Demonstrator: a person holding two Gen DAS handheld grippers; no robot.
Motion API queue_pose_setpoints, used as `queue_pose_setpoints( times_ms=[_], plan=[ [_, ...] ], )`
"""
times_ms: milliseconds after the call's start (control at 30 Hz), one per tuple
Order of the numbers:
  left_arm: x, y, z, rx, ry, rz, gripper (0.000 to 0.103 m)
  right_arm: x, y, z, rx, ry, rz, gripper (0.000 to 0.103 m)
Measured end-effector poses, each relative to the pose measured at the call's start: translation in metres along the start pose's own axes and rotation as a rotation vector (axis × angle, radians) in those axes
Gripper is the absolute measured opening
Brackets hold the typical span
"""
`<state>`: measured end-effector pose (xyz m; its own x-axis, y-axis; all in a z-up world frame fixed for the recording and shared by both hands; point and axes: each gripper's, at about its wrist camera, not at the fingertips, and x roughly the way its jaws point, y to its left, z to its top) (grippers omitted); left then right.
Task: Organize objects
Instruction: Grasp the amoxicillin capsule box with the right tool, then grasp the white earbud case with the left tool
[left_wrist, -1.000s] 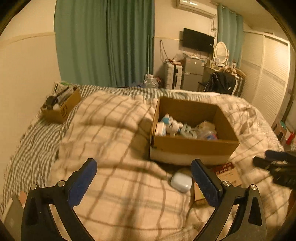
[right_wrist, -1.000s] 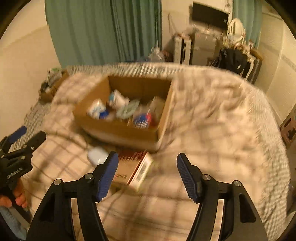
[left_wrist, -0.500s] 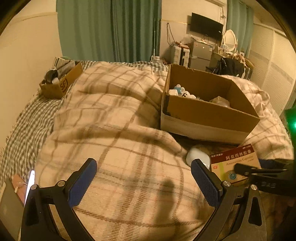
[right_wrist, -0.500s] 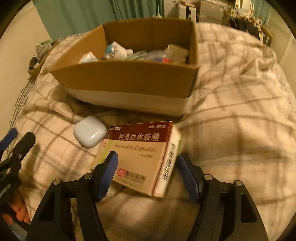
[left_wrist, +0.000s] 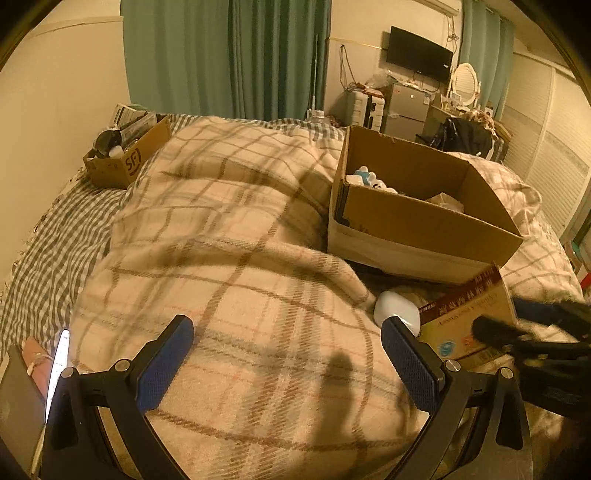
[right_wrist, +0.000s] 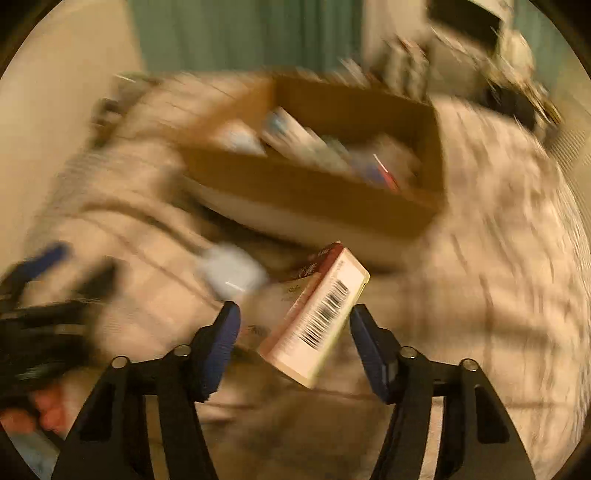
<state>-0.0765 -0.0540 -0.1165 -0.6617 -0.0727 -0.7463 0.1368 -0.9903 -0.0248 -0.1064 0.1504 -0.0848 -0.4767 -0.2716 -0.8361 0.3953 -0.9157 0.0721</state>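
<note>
A red and beige medicine box (right_wrist: 317, 317) is tilted up between my right gripper's (right_wrist: 293, 339) fingers, barcode side toward the camera; the jaws have closed in on it and the frame is blurred. The same box (left_wrist: 469, 317) shows in the left wrist view with the right gripper (left_wrist: 517, 325) at it. A white earbud case (left_wrist: 397, 314) lies on the blanket beside it, also blurred in the right wrist view (right_wrist: 232, 273). My left gripper (left_wrist: 288, 365) is open and empty above the plaid blanket. An open cardboard box (left_wrist: 417, 229) with several items stands behind.
A smaller cardboard box (left_wrist: 125, 158) with clutter sits at the bed's far left. A phone (left_wrist: 57, 365) lies at the left edge of the bed. Green curtains, a television and furniture stand beyond the bed.
My right gripper has narrowed around the medicine box and tipped it up off the blanket. The left gripper has shifted slightly and stays open.
</note>
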Motion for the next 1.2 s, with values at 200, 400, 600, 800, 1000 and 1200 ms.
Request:
queue_pose_setpoints(
  times_ms=[200,400,600,800,1000,1200],
  plan=[
    [0.000,0.007,-0.001,-0.032,0.003,0.030,0.103,0.035,0.004,0.000,0.064,0.112,0.066,0.040],
    [0.000,0.005,0.001,-0.029,0.019,0.030,0.103,-0.004,-0.004,0.002,0.049,-0.015,0.009,0.035],
    [-0.006,-0.019,0.012,0.057,0.013,0.002,0.103,-0.050,-0.006,0.018,-0.028,-0.127,-0.091,0.035],
    [-0.009,-0.041,0.021,0.110,-0.003,-0.052,0.103,-0.063,-0.022,0.023,-0.037,-0.155,-0.191,0.034],
    [0.014,-0.050,0.034,0.088,0.032,-0.082,0.103,-0.057,-0.042,0.022,-0.015,-0.177,-0.252,0.034],
    [0.048,-0.086,0.022,0.188,0.116,-0.061,0.103,-0.054,-0.059,0.016,0.019,-0.192,-0.202,0.029]
  ],
)
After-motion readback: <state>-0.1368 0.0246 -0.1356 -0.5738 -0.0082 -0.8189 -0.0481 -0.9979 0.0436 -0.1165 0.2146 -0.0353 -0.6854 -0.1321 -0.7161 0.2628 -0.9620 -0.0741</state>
